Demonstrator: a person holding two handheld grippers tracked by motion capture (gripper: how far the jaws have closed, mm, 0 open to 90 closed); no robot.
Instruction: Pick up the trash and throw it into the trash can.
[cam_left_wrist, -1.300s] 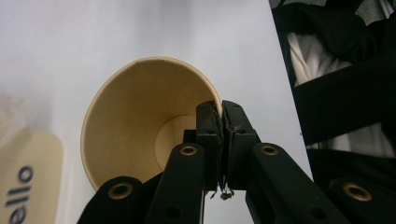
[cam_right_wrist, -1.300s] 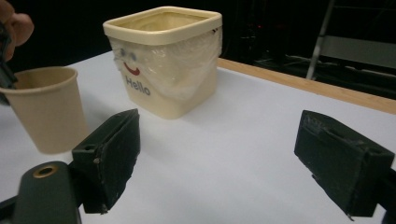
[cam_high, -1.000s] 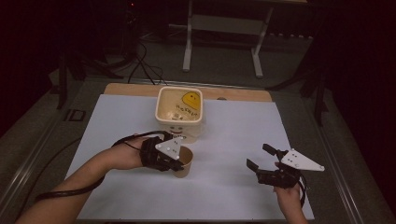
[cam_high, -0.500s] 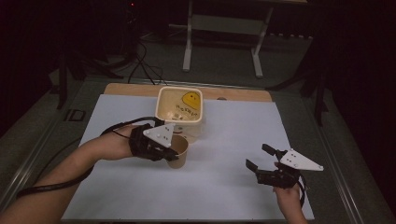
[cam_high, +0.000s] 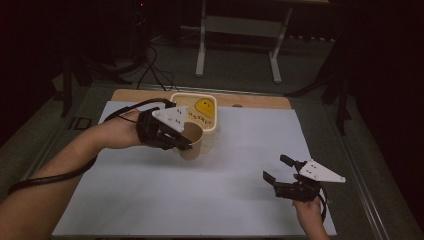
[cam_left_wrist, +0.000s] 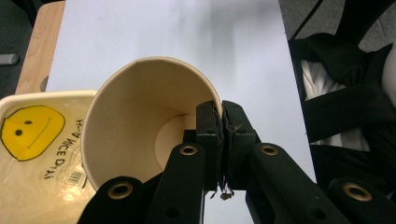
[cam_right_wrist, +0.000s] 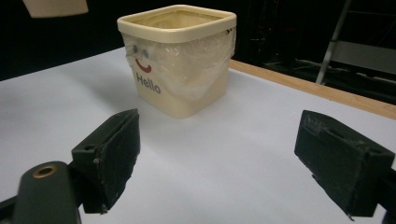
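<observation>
Gripping a brown paper cup (cam_left_wrist: 140, 126) by its rim: left gripper (cam_left_wrist: 222, 140) has its jaws clamped on the cup wall, one pad inside, one outside. Cup is empty and tilted, mouth toward the gripper's camera. In the high view the paper cup (cam_high: 192, 142) sits off the table, just in front of the cream plastic tub (cam_high: 196, 111), overlapping its near edge in that view. Tub is square, lined with a clear bag carrying a yellow smiley print; its side reads "Hello" with a small face, seen from the right gripper view (cam_right_wrist: 180, 60). Tub stands upright at the far middle of the white sheet (cam_high: 240, 165) covering the table. Wooden table edge (cam_high: 250, 100) shows just behind it.

Right gripper (cam_high: 282, 172) rests low at the near right of the sheet, well apart from cup and tub. Its jaws stand wide open, nothing between them, pointed at the tub.
</observation>
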